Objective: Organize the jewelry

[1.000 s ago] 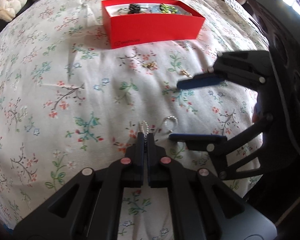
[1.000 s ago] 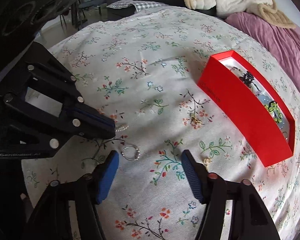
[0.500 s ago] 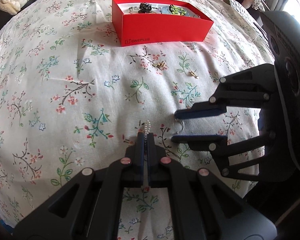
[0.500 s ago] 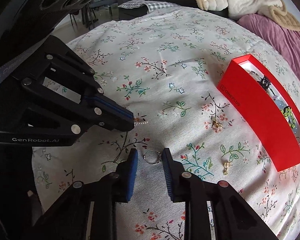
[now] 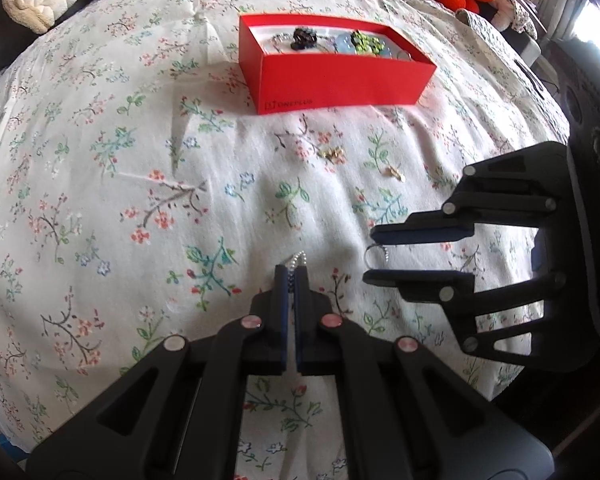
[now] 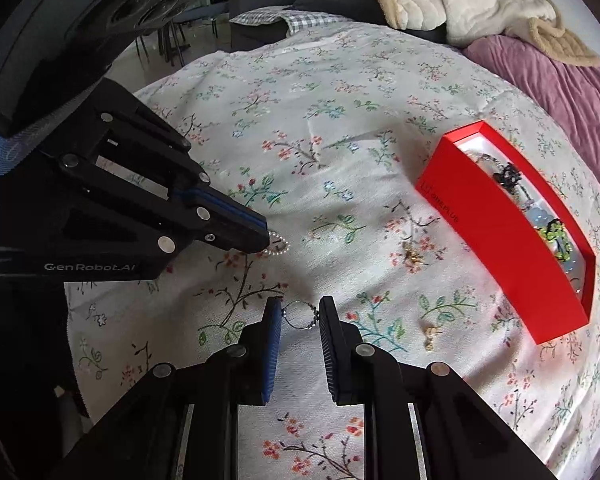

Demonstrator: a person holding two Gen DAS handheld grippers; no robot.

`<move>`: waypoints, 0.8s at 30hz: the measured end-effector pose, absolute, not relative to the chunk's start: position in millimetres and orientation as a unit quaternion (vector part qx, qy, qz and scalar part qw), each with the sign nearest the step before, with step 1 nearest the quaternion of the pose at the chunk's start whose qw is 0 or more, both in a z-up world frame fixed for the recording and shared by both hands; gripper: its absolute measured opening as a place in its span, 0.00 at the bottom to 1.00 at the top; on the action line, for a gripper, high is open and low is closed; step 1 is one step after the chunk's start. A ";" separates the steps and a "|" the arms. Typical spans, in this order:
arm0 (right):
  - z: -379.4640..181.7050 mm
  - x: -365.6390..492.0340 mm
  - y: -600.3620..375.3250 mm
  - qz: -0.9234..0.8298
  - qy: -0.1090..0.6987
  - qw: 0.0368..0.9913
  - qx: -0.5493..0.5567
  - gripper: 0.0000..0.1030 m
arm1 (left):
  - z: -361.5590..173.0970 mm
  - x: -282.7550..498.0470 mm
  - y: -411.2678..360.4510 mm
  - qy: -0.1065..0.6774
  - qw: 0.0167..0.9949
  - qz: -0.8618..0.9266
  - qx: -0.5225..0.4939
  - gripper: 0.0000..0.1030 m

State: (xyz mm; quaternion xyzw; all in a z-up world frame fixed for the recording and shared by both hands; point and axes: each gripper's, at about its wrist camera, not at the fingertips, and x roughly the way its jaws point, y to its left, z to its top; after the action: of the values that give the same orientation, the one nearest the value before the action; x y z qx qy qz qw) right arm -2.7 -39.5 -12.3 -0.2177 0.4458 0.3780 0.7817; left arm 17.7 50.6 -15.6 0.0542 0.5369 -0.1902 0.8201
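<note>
Right wrist view: right gripper (image 6: 300, 316) narrowed around ring (image 6: 299, 315), pads touching both sides, jaws just closing from the wide spread a second ago. Left gripper (image 5: 291, 276) fully closed, pinching pearl chain (image 5: 297, 258) just beside. Earrings (image 6: 413, 255) loose on bed (image 6: 340, 92); red box (image 6: 500, 248) well beyond.

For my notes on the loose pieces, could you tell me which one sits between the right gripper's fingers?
The silver hoop ring, pinched by the right gripper; both gold pieces lie free nearer the red box.
</note>
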 end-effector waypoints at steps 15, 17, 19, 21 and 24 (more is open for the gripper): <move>32.4 27.4 -74.8 0.327 0.410 0.834 -0.172 0.19 | 26.9 51.4 28.4 0.479 0.858 -0.179 0.041 0.03; 38.5 35.6 -80.9 0.318 0.406 0.842 -0.158 0.19 | 31.0 58.2 24.3 0.473 0.862 -0.181 0.034 0.03; 43.8 44.3 -90.2 0.303 0.402 0.851 -0.146 0.19 | 34.7 67.0 18.1 0.464 0.866 -0.185 0.025 0.03; 47.4 53.8 -99.3 0.290 0.402 0.859 -0.132 0.19 | 36.4 75.3 12.2 0.458 0.868 -0.190 0.018 0.03; 50.3 67.7 -113.0 0.268 0.401 0.869 -0.113 0.19 | 36.8 87.7 3.4 0.453 0.870 -0.193 0.003 0.03</move>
State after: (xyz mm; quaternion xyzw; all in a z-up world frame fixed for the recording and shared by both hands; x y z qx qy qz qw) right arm 67.7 -113.0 50.3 -0.1126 0.4014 0.2680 0.8685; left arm 87.7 3.4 36.8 0.0033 0.4533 -0.1934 0.8701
